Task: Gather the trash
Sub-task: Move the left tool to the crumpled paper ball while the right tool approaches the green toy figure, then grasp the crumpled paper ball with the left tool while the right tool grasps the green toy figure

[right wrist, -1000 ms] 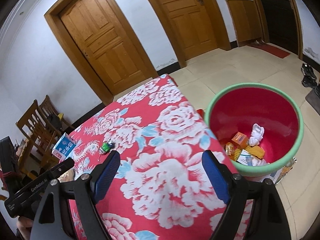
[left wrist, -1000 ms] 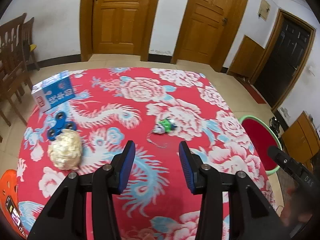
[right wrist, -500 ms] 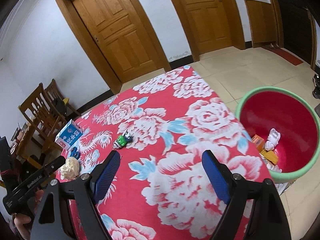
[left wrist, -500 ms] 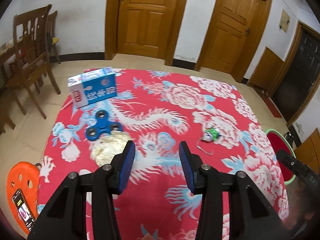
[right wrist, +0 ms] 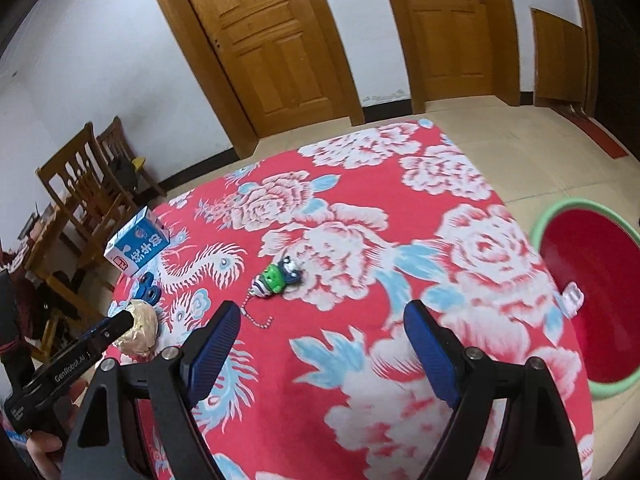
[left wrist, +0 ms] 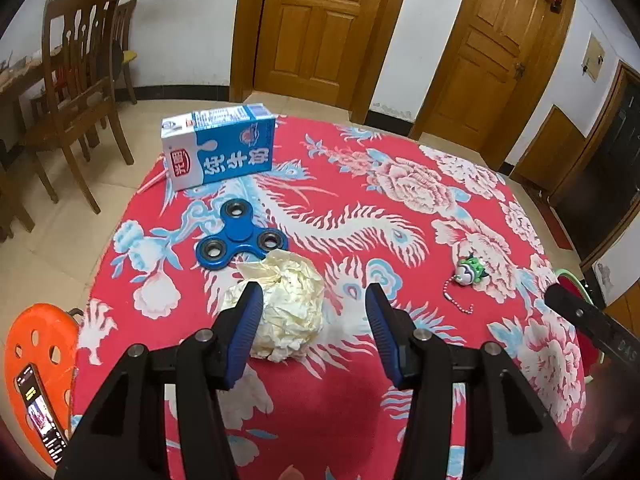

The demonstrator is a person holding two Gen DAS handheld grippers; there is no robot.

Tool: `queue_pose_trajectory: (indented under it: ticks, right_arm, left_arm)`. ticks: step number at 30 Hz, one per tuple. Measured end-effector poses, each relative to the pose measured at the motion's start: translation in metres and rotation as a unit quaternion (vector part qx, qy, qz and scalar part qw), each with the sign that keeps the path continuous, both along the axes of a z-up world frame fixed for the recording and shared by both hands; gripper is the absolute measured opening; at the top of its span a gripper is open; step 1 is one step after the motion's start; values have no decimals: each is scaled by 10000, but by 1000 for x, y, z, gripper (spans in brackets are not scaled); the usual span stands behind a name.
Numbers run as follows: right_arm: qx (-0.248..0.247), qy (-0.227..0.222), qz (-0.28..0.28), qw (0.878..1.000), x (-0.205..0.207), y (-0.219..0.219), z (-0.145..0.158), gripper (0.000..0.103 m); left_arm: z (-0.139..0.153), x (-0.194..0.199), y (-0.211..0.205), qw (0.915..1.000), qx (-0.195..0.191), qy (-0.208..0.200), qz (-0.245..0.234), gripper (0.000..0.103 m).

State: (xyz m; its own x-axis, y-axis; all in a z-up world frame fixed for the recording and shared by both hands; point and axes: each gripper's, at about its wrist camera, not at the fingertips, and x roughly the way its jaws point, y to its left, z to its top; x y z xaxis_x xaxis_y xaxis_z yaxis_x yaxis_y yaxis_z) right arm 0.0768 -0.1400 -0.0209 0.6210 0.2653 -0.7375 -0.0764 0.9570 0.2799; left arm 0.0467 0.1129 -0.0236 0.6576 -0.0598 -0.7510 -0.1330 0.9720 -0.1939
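A red cloth with white flowers (left wrist: 420, 240) covers the table, wooden doors (left wrist: 316, 28) at upper frame. The left gripper (left wrist: 314, 330), jaws just widening, straddles the crumpled cream paper ball (left wrist: 290, 308) at lower centre without pressing it; the right gripper (right wrist: 322, 354) gapes empty.

Left gripper (left wrist: 314, 320) jaws just opening; right gripper (right wrist: 320, 344) gapes wide.

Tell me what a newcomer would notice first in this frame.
The loud red floral tablecloth fills both views. On it a crumpled paper ball lies between the fingers of the open left gripper, beside a blue fidget spinner. A green-rimmed red bin stands past the table's right edge.
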Motion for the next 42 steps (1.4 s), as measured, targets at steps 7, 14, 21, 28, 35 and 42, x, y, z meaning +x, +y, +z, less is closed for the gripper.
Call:
queue_pose_trajectory:
  ticks: [7, 14, 21, 28, 35, 42]
  right_arm:
    - [-188, 121, 271, 9994, 25, 29, -15, 86]
    - [-405, 208, 370, 9983, 40, 47, -32, 84]
    - [-462, 250, 351, 9980, 48, 53, -43, 71]
    - [-592, 137, 332, 9976, 48, 59, -45, 56]
    - [-544, 92, 435, 9975, 47, 63, -45, 46]
    - [-430, 34, 444, 9981, 40, 58, -40, 46]
  left_arm:
    - [-6, 4, 5, 10000, 38, -31, 71, 53]
    - [-11, 8, 15, 9997, 79, -14, 237, 53]
    - [-14, 10, 18, 9995, 90, -14, 291, 53]
    - [-17, 12, 21, 9991, 77, 36, 407, 53]
    - [-24, 13, 28, 9981, -7, 151, 600, 53]
    - [-26, 11, 38, 9973, -259, 90, 681, 48]
